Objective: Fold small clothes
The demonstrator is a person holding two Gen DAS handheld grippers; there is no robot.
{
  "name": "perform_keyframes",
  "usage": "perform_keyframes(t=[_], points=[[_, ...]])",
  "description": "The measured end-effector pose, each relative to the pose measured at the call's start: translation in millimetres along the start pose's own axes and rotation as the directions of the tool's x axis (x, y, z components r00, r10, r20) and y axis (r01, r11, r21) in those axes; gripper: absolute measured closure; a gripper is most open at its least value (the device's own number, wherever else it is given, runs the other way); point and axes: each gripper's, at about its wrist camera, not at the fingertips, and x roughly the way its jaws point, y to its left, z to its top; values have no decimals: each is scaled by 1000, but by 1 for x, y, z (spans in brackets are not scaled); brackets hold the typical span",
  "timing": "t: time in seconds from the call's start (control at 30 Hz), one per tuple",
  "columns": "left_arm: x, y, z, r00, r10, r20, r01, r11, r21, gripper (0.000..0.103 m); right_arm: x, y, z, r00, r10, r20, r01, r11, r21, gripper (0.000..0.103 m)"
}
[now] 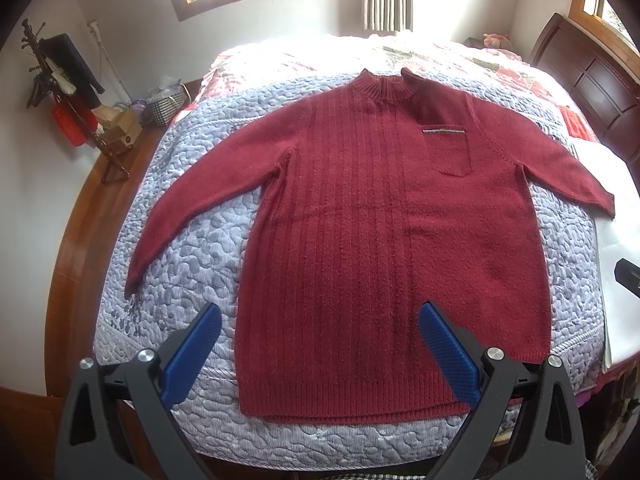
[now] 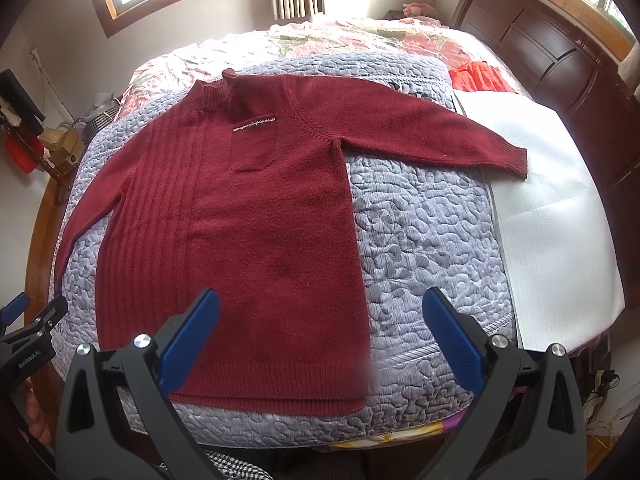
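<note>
Sweater (image 1: 384, 248): it lay flat, front up, on the quilt (image 1: 192, 240), sleeves spread, hem toward us.
Left gripper (image 1: 320, 356): released, over the hem.
Right gripper (image 2: 320, 344): released — over the hem's right corner.
Risk: we judged thick knit could slip a shallow pinch, or the quilt get caught too.
Writing: "GenRobot.AI" — on the left gripper.

Dark red ribbed sweater (image 1: 384, 240) on grey-blue pebble-patterned quilt (image 1: 192, 248).
</note>
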Motion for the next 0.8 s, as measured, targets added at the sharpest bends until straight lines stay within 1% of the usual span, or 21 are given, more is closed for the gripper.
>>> perform_keyframes(t=[0.4,0.6,0.7,0.8], points=[[8,-4,8,1000,3,-13,-3,1000,0,4,3,0,1,1000,-1,-7,1,1000,-1,3],[13,-7,11,1000,10,-21,-10,1000,2,4,13,-3,5,1000,-2,-19,2,1000,-2,3],[21,-14,17,1000,15,-27,-15,1000,2,4,21,-9,11,1000,8,-27,-8,1000,1,3],[32,-30,31,999,16,-28,-16,1000,15,4,32,-27,23,999,22,-30,-22,1000,15,3]])
